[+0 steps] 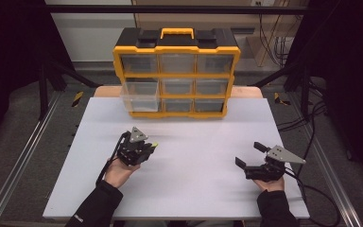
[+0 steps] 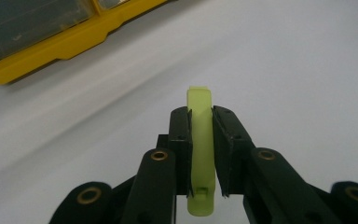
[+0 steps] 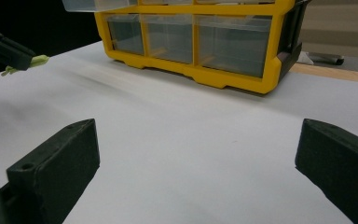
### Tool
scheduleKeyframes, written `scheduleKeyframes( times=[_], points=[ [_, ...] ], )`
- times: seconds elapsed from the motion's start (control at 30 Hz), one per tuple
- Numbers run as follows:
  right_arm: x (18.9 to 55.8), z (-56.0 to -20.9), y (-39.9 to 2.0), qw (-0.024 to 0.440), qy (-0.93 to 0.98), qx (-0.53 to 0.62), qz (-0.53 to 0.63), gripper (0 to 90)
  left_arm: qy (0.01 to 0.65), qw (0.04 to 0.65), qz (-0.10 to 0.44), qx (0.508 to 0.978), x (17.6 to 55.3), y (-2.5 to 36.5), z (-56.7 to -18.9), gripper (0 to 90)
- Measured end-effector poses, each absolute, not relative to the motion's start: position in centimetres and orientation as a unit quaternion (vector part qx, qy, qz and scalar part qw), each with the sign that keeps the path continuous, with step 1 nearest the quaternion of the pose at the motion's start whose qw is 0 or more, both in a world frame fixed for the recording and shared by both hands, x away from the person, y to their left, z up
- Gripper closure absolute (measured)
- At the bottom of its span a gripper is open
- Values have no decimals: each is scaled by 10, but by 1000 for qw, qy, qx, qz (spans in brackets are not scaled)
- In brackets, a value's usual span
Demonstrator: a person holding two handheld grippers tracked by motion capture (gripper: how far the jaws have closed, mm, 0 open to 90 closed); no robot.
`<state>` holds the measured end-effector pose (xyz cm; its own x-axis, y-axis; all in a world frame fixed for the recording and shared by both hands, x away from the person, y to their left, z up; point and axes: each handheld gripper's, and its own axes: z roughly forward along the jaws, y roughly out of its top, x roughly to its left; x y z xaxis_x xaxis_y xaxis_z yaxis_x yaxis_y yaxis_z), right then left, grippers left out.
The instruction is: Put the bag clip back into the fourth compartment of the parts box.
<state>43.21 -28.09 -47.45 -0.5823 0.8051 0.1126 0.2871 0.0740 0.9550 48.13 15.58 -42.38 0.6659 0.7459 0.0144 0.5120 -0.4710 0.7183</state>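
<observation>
On the white table (image 1: pixel 184 189), left of centre and in front of the yellow-and-black drawer organizer (image 1: pixel 176 71), the left gripper (image 1: pixel 147 145) pinches a small lime-green plastic clip (image 2: pixel 200 149) between its pads, clear of the tabletop. In the left gripper view the jaws stand nearly closed on the clip's flat sides, with its ends poking out above and below. The piece looks light, stiff and smooth, so it could slip or twist if squeezed off-centre; the broad flat faces near its middle, where it is gripped now, seem the best place to take it. The right gripper (image 1: pixel 250 154) rests well apart near the table's right edge, jaws spread wide with nothing between them. One clear drawer (image 1: pixel 141 96) at the organizer's left, in its middle row, stands pulled out. No brand, label or writing can be read on the clip or the organizer.
</observation>
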Motion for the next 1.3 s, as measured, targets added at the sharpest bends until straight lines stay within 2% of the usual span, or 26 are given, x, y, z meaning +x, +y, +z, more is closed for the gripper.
scheduleKeyframes(
  times=[1.3],
  points=[
    [432, -475, -281, 233, 695, 395, 554, 3, 370, 388, 186, 823, 488, 176, -383, 778]
  ],
)
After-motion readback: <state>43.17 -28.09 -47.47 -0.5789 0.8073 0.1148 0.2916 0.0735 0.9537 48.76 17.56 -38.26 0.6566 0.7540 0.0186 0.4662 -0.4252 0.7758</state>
